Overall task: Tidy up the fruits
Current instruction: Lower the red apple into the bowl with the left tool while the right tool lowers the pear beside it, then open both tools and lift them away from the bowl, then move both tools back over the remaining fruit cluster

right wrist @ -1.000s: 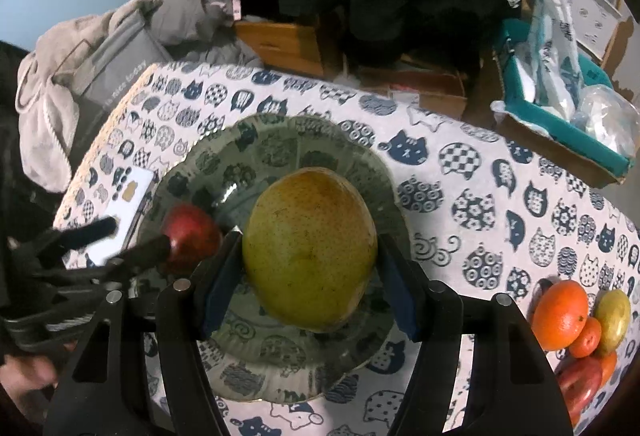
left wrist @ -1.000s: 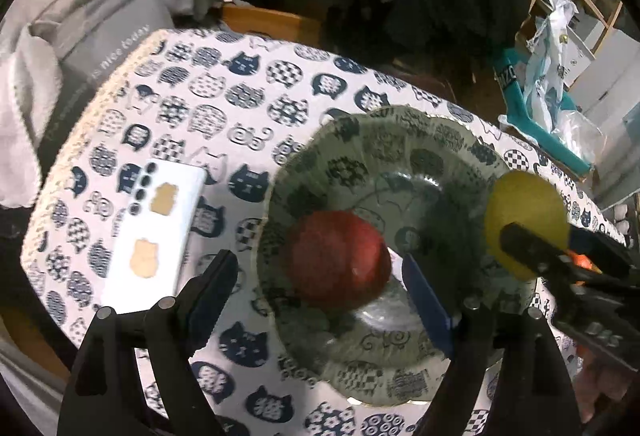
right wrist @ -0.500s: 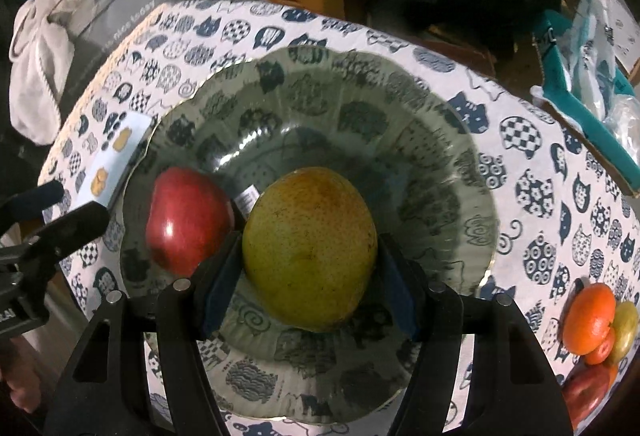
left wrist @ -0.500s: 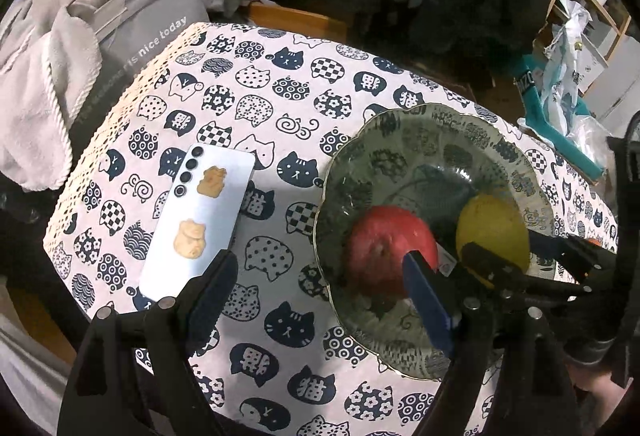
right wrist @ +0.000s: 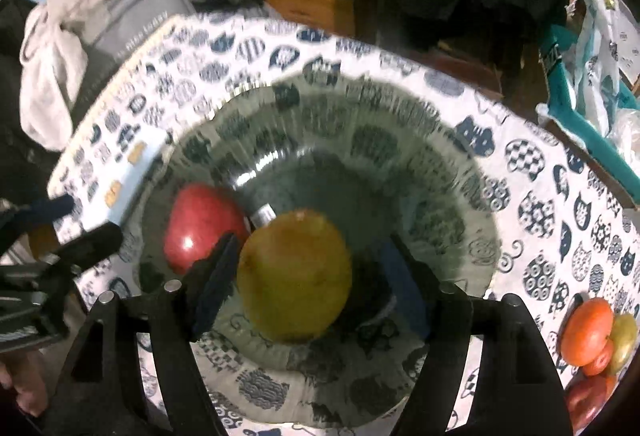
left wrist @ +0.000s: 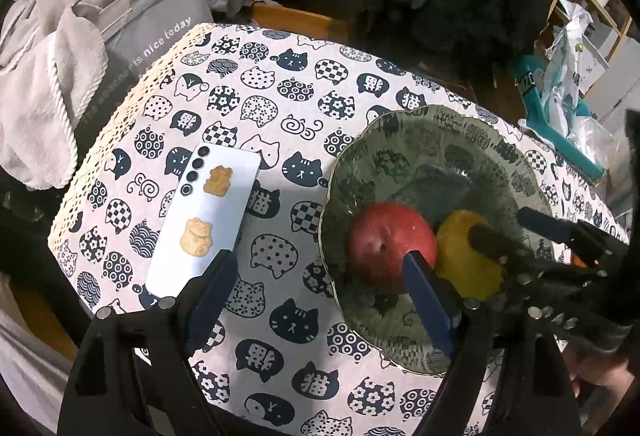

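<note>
We are looking at a table under a cat-print cloth (left wrist: 256, 104), with grey bags and a towel piled beyond its far-left corner and a teal box of plastic packaging off to the far right. A green glass bowl (left wrist: 460, 140) sits on the right part of the cloth, and a pale blue phone (left wrist: 208, 216) lies flat just left of it, its long axis running near to far with the camera lenses at the far end.

Inside the bowl rest a red apple (left wrist: 384, 240) and, touching it on the right, a yellow-green mango (right wrist: 294, 276). In the right wrist view the mango's long axis runs roughly near to far, and it lies on the near half of the bowl floor. The right gripper (right wrist: 308, 276) sits around it: the left finger is against the fruit's side, while a gap shows between the fruit and the right finger, so we read the fingers as spread apart, with no clamp on the mango. That view is motion-blurred.

The left gripper (left wrist: 320, 284) hangs with fingers wide apart, holding nothing, over the cloth at the bowl's left rim.

Only the right wrist view shows the cluster of orange and red fruit (right wrist: 588, 332) at the near right; only the left wrist view shows the whole phone
</note>
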{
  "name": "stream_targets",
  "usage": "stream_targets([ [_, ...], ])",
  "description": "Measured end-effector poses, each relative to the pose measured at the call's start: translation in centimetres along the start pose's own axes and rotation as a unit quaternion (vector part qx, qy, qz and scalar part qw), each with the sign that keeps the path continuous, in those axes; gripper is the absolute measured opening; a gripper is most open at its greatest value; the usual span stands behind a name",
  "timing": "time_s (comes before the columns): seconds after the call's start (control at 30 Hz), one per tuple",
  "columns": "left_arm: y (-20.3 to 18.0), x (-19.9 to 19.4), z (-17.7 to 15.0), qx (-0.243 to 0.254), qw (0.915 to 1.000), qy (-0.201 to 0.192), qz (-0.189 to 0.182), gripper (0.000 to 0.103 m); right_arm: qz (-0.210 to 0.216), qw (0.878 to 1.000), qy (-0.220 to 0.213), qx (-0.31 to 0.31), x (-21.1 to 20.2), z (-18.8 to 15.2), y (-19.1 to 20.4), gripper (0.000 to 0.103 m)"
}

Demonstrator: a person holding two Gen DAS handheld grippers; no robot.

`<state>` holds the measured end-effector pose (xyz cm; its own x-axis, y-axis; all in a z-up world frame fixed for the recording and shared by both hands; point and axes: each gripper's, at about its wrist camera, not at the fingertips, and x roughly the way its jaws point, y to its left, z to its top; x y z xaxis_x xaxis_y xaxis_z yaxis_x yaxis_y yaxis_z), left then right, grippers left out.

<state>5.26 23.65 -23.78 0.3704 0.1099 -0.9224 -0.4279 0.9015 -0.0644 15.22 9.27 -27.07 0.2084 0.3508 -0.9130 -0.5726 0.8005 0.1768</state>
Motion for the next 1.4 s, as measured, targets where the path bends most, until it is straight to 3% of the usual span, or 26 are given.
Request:
stream_targets([
  [0.1,-0.4,-0.9,0.0,0.004,1.0000,-0.008,-0.004,0.086,0.006,1.000,-0.021,0.015,-1.7,0.6,-0.5,0.075],
  [0.63,-3.9,-8.2,0.6,0.033,0.9949,-0.085,-0.044,0.086,-0.062,0.987,-0.146,0.033,-14.6,0.5,-2.2,0.075],
  [1.2,-6.7,-14.9,-0.2,0.064,0.9821,-0.160,-0.075,0.089,-0.128,0.962,-0.240,0.027,-24.8,-3.6,-3.2,0.079],
  [1.4,-7.4,-17.8,-0.6,0.070,0.9735,-0.203,-0.080,0.096,-0.129,0.954,-0.268,0.027,-27.8,-5.2,-3.8,0.080],
])
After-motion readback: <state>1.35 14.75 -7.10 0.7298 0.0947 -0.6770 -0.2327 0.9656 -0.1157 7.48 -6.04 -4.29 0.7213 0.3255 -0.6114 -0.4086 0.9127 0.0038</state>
